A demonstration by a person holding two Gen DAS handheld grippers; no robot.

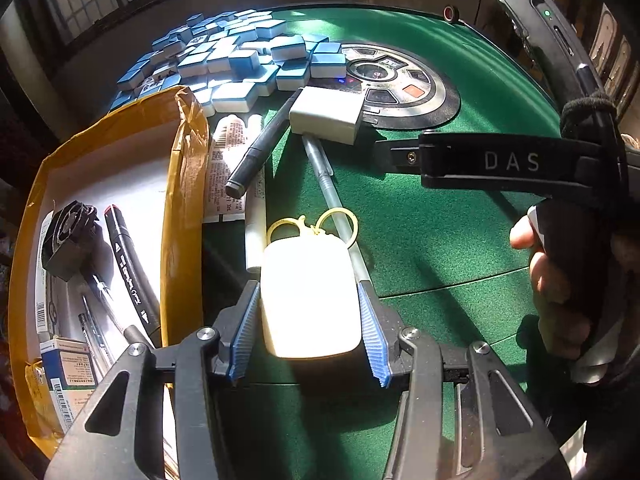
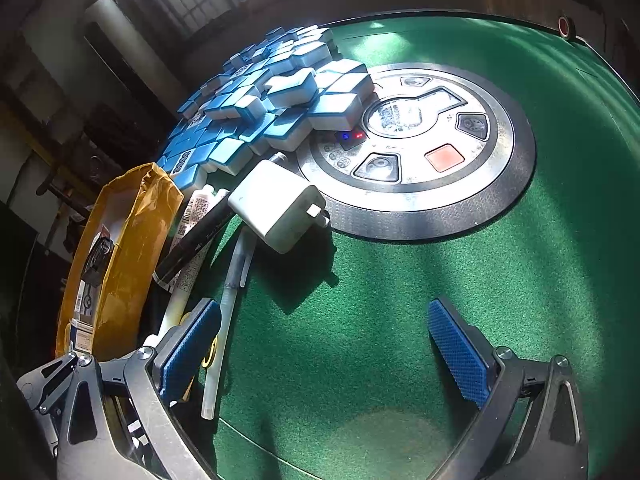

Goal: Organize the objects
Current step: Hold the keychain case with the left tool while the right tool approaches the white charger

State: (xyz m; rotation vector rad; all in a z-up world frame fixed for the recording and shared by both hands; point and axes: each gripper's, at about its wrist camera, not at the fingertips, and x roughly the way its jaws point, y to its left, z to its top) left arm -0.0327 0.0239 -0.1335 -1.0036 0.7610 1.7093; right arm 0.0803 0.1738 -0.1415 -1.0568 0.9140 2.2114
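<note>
The left gripper (image 1: 310, 324) has its blue ribbed pads (image 1: 245, 332) set against the two long sides of a pale cream case (image 1: 310, 300), clamped across its narrow width, a hold that likely keeps the smooth shell from twisting. The case sits directly between the fingers, reaching forward past their tips, with its yellow ring clip (image 1: 312, 220) at the far end, away from the gripper. The clip lies over a silver pen (image 1: 334, 196) that runs diagonally ahead and slightly to the right. Whether the case is lifted clear of the green felt table (image 1: 460, 216) cannot be told.

Just left of the gripper stands the open yellow cardboard box (image 1: 180, 208), already holding a black marker (image 1: 130, 268), a black clip-like item (image 1: 70, 236) and small cartons; it is probably the destination, so the case needs only a short carry leftward over the near wall.

Further ahead lie a black pen (image 1: 260, 144), a white tube (image 1: 226, 160) and a white charger (image 1: 326, 114), with blue-and-white mahjong tiles (image 1: 236, 64) heaped beyond them.

The right gripper (image 2: 324, 348) hangs over bare felt with fingers wide apart and nothing between them, seemingly waiting its turn; the charger (image 2: 280, 208) lies ahead and left of it.
</note>
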